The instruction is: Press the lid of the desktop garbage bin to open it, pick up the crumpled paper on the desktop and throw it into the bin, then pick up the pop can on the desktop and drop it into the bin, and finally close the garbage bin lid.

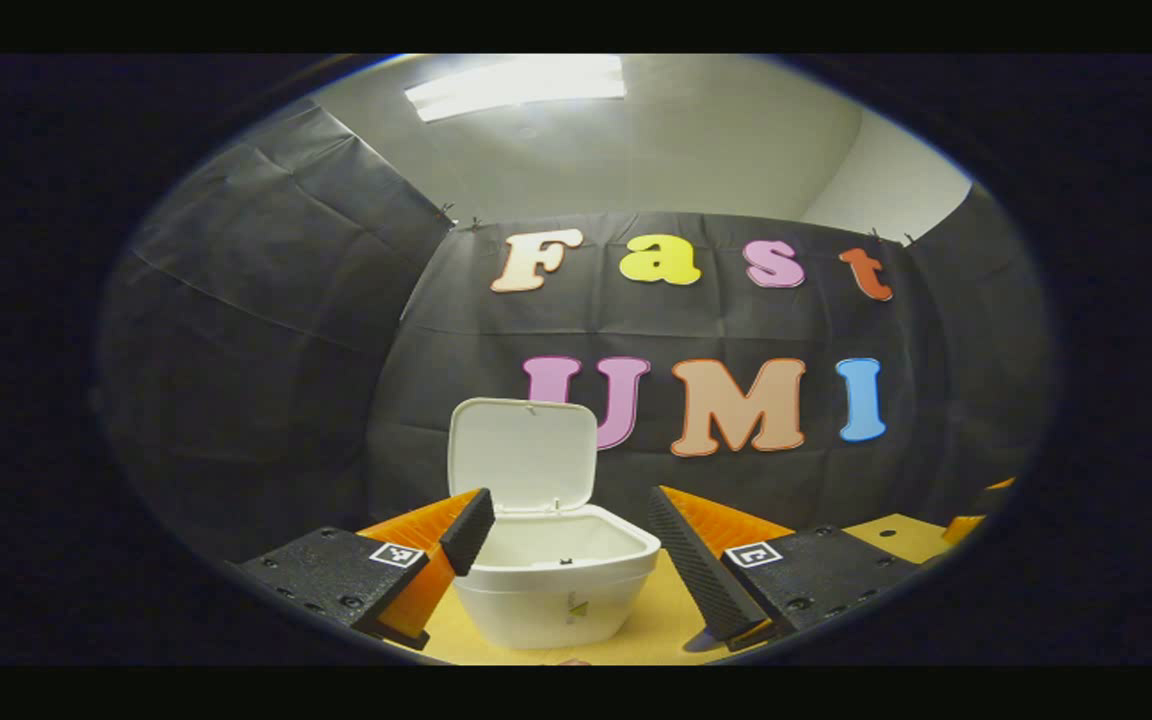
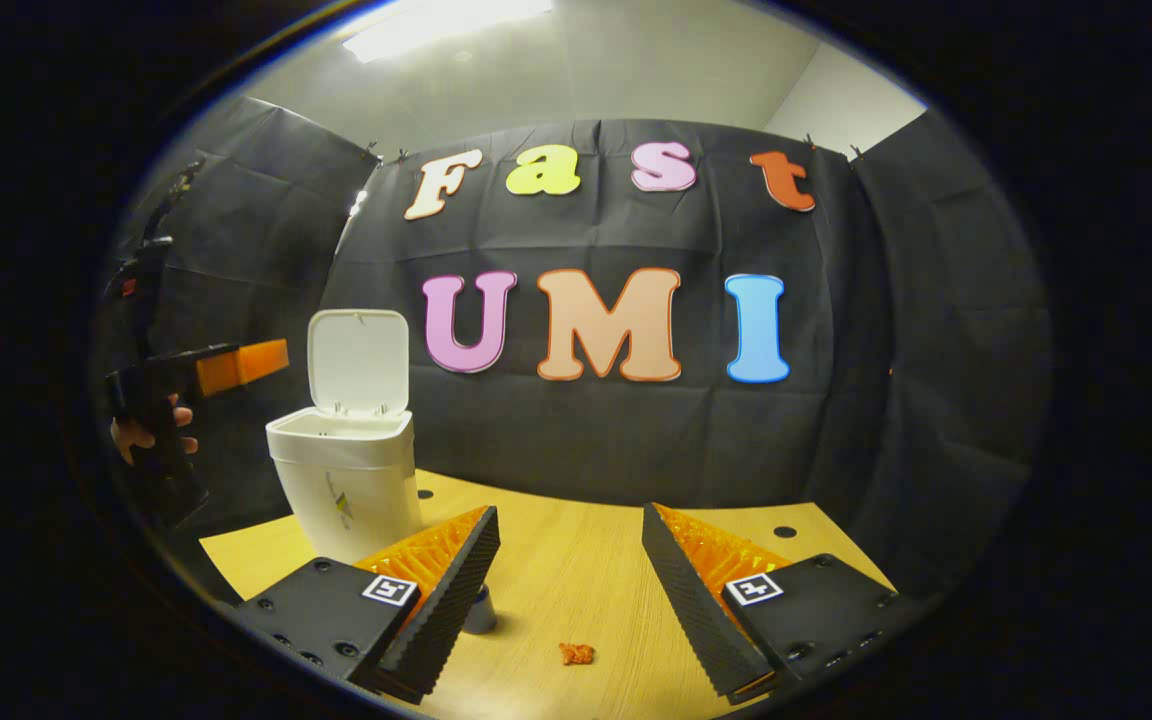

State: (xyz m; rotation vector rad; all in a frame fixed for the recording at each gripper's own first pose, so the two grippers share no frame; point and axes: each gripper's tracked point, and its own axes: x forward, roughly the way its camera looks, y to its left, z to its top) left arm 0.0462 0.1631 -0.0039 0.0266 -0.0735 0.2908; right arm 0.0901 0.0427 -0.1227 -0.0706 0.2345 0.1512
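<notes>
In the left gripper view the left gripper has its two fingers spread wide and released, grasping nothing, with the white garbage bin framed between them at twelve o'clock of the tips, standing on the yellow wooden table. The bin's lid stands upright at the back of the rim, leaving the mouth uncovered, and the pale inside of the bin shows. In the right gripper view the right gripper is likewise released, its fingers wide apart over the tabletop with nothing between the pads. Just ahead of them, toward six o'clock of the view, a small piece of orange crumpled paper lies on the wood. A grey pop can stands partly hidden behind the near finger at about seven o'clock. The bin stands at ten o'clock, lid raised, and beyond it at nine o'clock a hand holds the other gripper above the table.
</notes>
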